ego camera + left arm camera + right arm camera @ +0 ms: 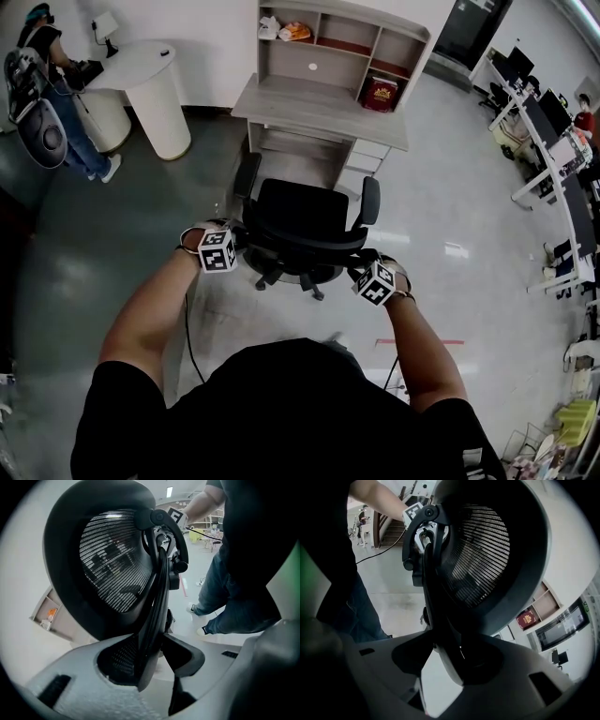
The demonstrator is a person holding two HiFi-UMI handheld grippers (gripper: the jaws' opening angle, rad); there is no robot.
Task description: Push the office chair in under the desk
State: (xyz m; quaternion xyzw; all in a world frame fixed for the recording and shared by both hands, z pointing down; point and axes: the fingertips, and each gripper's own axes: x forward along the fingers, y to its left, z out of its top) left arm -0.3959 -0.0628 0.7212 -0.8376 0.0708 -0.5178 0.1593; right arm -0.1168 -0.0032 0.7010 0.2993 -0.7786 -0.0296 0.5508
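Observation:
In the head view a black office chair (302, 214) stands on the floor in front of a grey desk (319, 117) with a shelf hutch, its seat facing the desk. My left gripper (242, 246) is at the left edge of the mesh backrest (112, 569) and my right gripper (356, 265) at its right edge. In the left gripper view the backrest's black frame runs between the jaws of the left gripper (151, 663), which are shut on it. The right gripper (446, 663) likewise clamps the backrest (487, 559) frame.
A person (56, 103) stands at the far left beside a white rounded counter (141, 84). Rows of workstations with monitors (553, 141) line the right side. A red box (382, 91) sits on the desk's shelf. Red tape (417, 341) marks the floor.

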